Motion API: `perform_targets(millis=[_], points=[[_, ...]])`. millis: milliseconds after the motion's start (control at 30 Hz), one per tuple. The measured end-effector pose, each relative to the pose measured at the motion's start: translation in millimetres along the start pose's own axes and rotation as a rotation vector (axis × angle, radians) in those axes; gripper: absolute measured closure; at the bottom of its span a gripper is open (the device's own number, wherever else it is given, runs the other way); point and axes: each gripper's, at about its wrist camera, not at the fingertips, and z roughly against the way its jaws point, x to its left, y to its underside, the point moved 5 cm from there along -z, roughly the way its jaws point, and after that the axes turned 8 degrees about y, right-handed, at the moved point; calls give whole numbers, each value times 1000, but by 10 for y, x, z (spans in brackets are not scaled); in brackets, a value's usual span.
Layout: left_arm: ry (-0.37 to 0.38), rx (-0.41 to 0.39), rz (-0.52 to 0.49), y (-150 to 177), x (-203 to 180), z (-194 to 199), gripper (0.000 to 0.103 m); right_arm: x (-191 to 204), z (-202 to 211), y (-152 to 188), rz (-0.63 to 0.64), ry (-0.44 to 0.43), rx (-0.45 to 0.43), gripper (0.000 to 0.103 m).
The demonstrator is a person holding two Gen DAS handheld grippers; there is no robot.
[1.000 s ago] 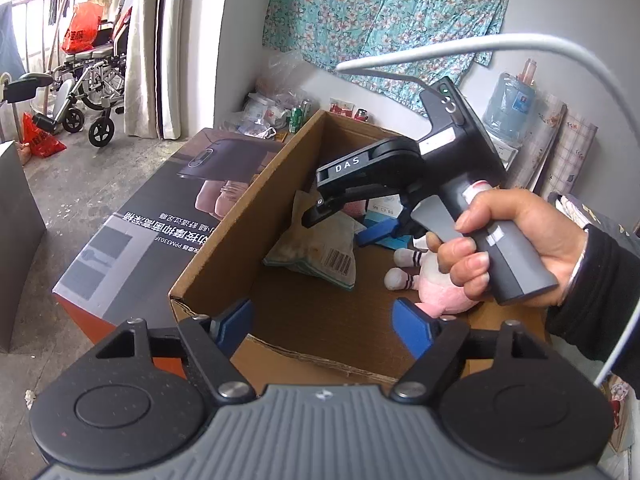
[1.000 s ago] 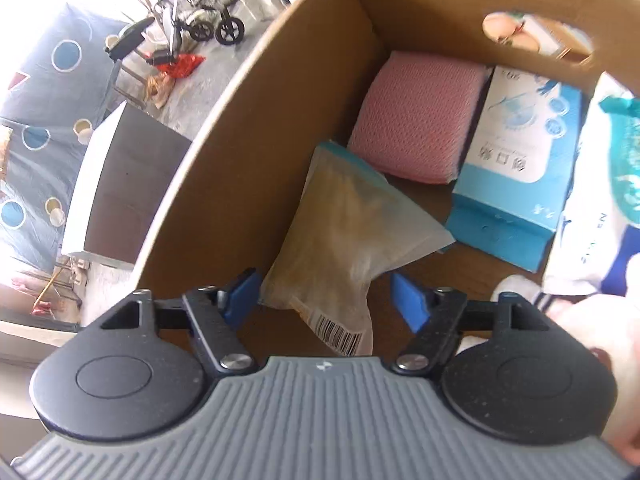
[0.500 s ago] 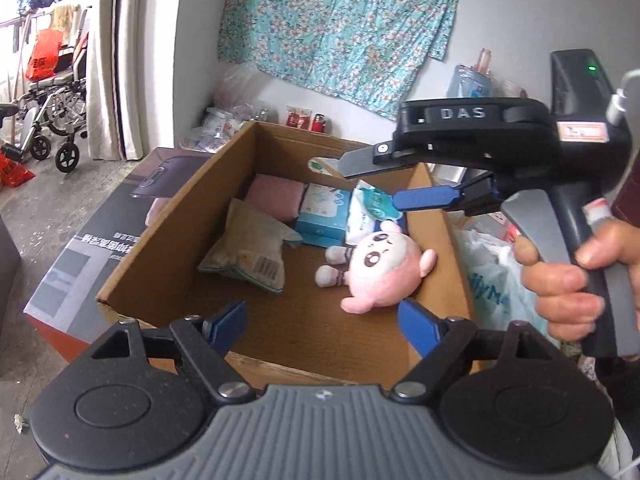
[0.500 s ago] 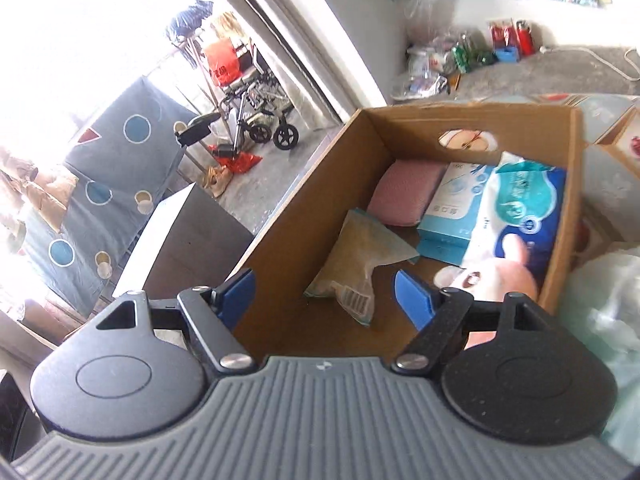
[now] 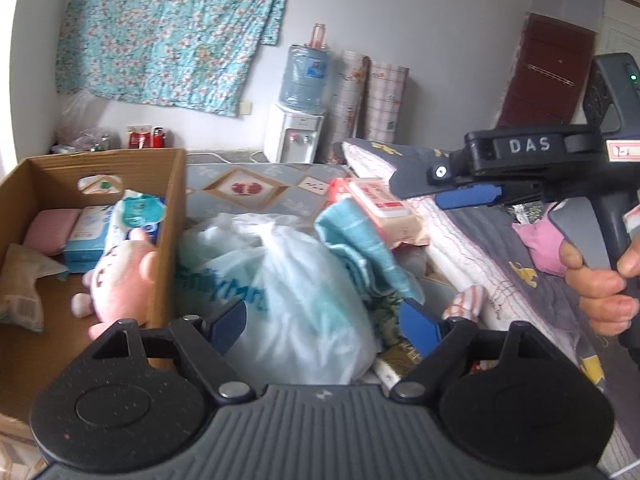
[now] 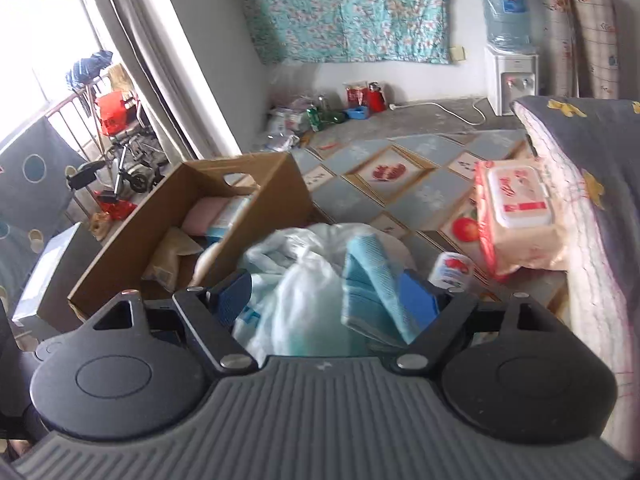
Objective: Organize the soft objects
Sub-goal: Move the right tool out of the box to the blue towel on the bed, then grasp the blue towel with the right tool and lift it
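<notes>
A cardboard box at the left holds a pink plush doll, a pink sponge, blue tissue packs and a tan pouch. To its right lie a white plastic bag, a teal towel and a pink wipes pack. My left gripper is open and empty above the bag. My right gripper is open and empty over the bag and towel; it also shows in the left wrist view, to the right.
A quilted blanket covers the bed at right, with a pink item on it. A water dispenser and rolled mats stand by the far wall. A small round tub lies by the wipes pack.
Both grippers have swung right, away from the box interior, and now sit over the plastic bag and towel. The right gripper has lifted out of the box, staying open.
</notes>
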Motion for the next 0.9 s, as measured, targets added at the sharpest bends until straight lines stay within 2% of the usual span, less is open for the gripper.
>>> perform_targets(millis=[167, 267, 333, 500, 667, 733, 767, 800, 833, 867, 900], points=[[50, -12, -83, -1, -319, -459, 25, -283, -336, 200, 94, 23, 75, 21], [41, -7, -130, -11, -423, -728, 35, -243, -586, 207, 169, 9, 109, 20], [29, 1, -141, -29, -421, -865, 43, -222, -751, 191, 215, -1, 131, 20], [6, 23, -128, -43, -319, -1083, 49, -151, -1060, 142, 322, -33, 181, 20], [-9, 50, -121, -36, -244, -1159, 53, -222, -1324, 148, 309, -93, 230, 21], [-13, 54, -118, -47, -227, -1188, 53, -264, -1363, 158, 275, -125, 242, 34], [-13, 57, -115, -57, -222, -1204, 53, -301, -1374, 163, 254, -129, 245, 53], [-13, 58, -115, -68, -225, -1218, 52, -347, -1383, 169, 228, -126, 248, 66], [-11, 58, -117, -88, -223, -1243, 52, -397, -1386, 162, 195, -136, 247, 70], [-12, 59, -120, -104, -231, -1262, 51, -462, -1376, 157, 151, -156, 244, 79], [-13, 62, -123, -121, -240, -1285, 46, -520, -1362, 151, 113, -166, 242, 84]])
